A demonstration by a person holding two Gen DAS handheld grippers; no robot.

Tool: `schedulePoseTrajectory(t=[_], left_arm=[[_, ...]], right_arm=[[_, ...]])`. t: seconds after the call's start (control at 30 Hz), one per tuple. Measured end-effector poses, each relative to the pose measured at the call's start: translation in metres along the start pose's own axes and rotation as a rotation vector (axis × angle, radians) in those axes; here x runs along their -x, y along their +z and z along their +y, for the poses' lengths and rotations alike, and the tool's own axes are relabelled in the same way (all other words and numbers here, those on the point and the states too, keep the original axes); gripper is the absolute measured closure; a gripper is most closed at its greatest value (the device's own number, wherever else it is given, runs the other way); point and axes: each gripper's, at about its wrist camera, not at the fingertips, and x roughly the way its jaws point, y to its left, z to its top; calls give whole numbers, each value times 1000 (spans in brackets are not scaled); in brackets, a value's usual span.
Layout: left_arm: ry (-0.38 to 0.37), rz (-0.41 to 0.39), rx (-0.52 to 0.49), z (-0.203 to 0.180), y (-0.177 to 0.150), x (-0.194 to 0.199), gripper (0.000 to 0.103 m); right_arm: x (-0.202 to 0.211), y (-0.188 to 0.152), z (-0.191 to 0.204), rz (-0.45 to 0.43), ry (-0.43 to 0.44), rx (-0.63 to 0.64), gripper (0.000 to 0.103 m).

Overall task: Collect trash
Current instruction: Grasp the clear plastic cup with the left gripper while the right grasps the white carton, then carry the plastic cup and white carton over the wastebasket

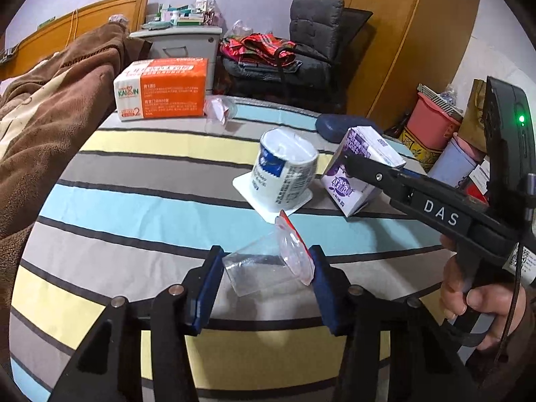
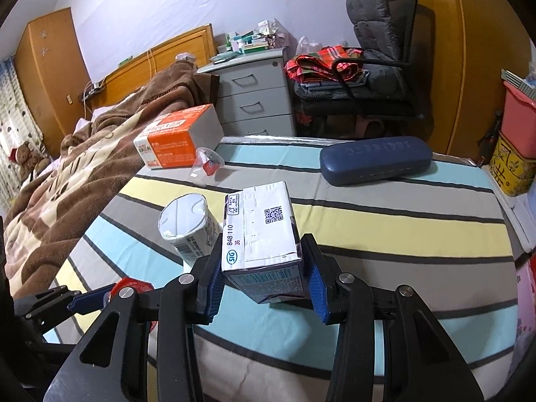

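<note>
On a striped bed (image 1: 134, 201), two handheld grippers work through scattered litter. The left gripper (image 1: 266, 269) has its jaws closed around a clear plastic cup (image 1: 258, 273) with a red-edged peeled lid, the blue pads touching both of its sides. The right gripper (image 2: 263, 273) pinches a purple-and-white drink carton (image 2: 264, 241) across its narrow faces, tilted. Just beside the carton stands an upturned yogurt cup (image 2: 186, 226), resting on its wide rim; a second clear cup (image 2: 206, 164) lies near an orange tissue box (image 2: 181, 140), and a blue glasses case (image 2: 375, 159) sits well apart.

Doing this step well likely means keeping light pressure on the thin cup so it does not buckle or pop free, and lifting the carton straight up, clear of the yogurt cup, before carrying both away.

No bin or bag for the trash shows in either view, so the destination cannot be told. Whether the carton or cups hold any liquid is unclear, and whether either item has left the bedcover cannot be judged. Fisheye edges blur the room's clutter.
</note>
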Motion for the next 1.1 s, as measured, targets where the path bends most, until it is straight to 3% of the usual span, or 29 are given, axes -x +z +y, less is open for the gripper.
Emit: schedulePoseTrajectory(t=[0.5,1.1], left_arm=[[-46,-75,-76,-44,-3,44,50],[-154,-134,-228,-137,-19,76,50]], right_arm=[[60,-16,-19,-88,-27,-66,59],[136,-47,-49,-208,-124,-134,59]])
